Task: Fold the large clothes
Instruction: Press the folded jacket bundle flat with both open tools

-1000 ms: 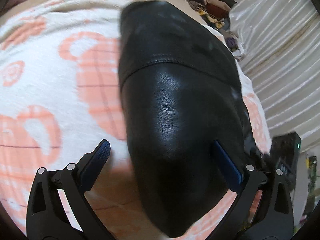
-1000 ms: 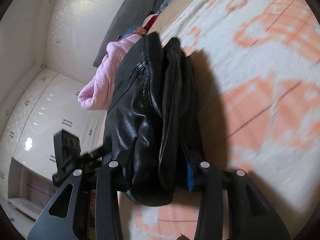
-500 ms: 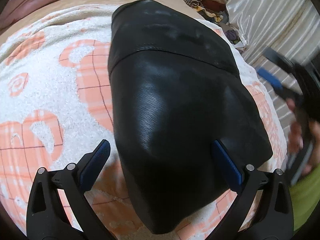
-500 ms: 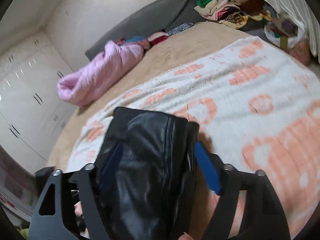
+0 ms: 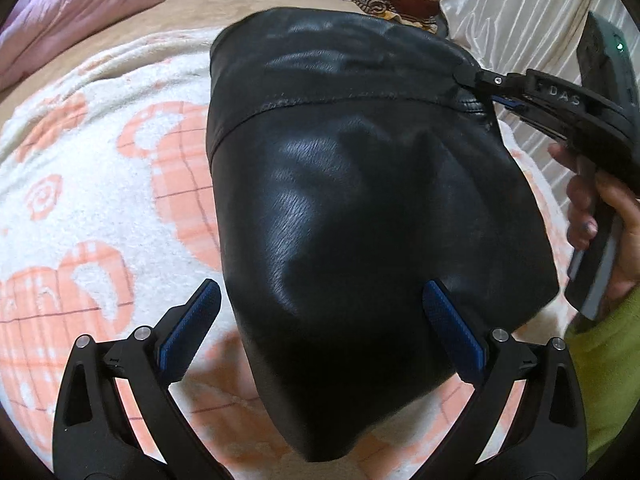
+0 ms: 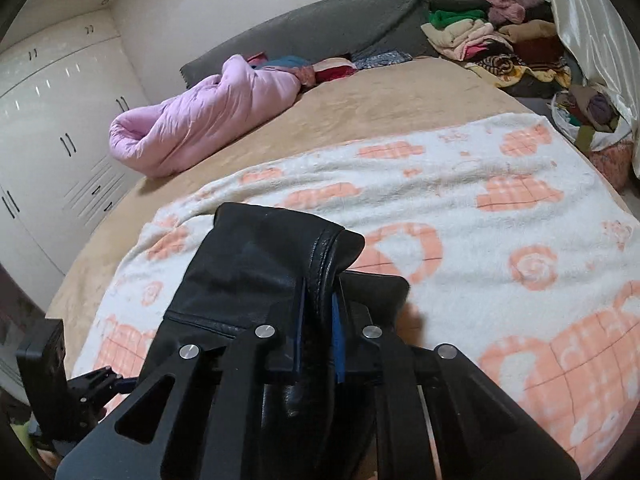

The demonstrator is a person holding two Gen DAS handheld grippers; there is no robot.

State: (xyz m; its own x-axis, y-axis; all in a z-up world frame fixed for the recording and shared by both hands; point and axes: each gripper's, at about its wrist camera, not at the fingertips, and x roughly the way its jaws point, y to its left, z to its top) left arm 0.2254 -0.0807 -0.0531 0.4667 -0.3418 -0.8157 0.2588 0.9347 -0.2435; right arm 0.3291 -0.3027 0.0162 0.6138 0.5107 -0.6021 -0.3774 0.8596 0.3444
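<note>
A black leather jacket (image 5: 360,200), folded into a thick bundle, lies on a white blanket (image 5: 100,200) with orange prints. My left gripper (image 5: 322,324) stands open over the bundle's near end; its left pad is clear of the leather and its right pad lies over it. In the left wrist view my right gripper (image 5: 476,84) comes in from the right, a hand (image 5: 600,220) holding it. Its jaws are closing tight on the jacket's far right corner. The right wrist view shows that gripper (image 6: 318,320) with its blue pads pressing a stitched edge of the jacket (image 6: 248,264).
The blanket (image 6: 480,240) covers a tan bed. A rolled pink quilt (image 6: 200,120) lies at the far left, by a grey headboard cushion (image 6: 320,28). A pile of clothes (image 6: 500,40) sits at the far right near a white curtain (image 5: 520,12). White wardrobes (image 6: 52,120) line the left wall.
My right gripper let go of the folded bundle, opened wide, rose and rolled, then shut on the jacket's corner edge. The jacket has settled onto the blanket. My left gripper stayed open.
</note>
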